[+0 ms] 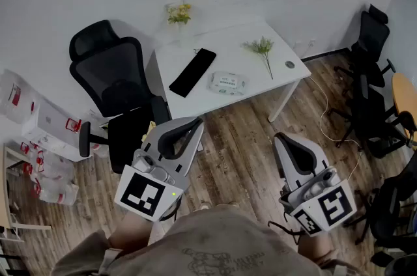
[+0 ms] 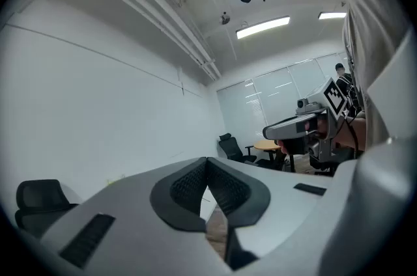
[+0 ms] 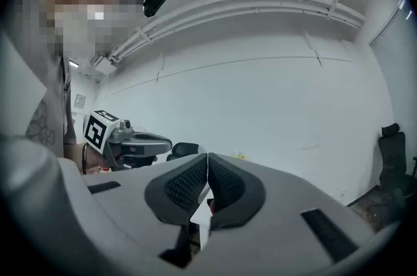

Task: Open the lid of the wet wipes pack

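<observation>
My left gripper (image 1: 197, 125) and right gripper (image 1: 281, 137), both closed empty, face the wet wipes pack (image 1: 228, 82) ahead, left nearer

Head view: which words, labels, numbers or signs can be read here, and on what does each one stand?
No text can be read.
Wet wipes pack: green print, too small to read.
White bags: red print, too small to read.
Marker cubes: black square patterns only, no letters.
</observation>
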Motion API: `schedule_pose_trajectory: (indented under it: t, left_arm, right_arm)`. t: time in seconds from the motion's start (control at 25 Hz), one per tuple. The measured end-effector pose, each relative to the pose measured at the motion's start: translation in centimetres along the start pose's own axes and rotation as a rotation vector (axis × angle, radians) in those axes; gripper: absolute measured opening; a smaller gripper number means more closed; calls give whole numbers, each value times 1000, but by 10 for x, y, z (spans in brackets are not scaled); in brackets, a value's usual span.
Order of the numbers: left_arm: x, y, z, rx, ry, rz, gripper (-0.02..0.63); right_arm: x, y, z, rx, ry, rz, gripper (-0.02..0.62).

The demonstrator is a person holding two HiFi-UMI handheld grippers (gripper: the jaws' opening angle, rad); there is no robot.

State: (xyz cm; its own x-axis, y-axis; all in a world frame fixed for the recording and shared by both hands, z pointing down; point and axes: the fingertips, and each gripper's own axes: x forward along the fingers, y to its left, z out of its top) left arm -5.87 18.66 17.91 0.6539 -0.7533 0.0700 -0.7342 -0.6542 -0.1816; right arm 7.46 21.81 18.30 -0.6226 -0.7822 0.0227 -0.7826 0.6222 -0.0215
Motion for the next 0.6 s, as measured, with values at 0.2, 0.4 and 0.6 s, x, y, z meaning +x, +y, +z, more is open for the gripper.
schedule_pose_trajectory:
  t: [0.2,0.4,0.6]
  left_arm:
    - [6,-1,-2,-9,-6,-10,17]
    - [10,-4,-4,-13,-4,-8,17]
    - [16,-10,-4,-14,-3,-7,17]
  right_arm:
    - [4,-7,3,-29,-14,-8,31]
    - [4,-12,1,-45,-7,-9,31]
    - [-4,-18,-2,-29,-8,-12,31]
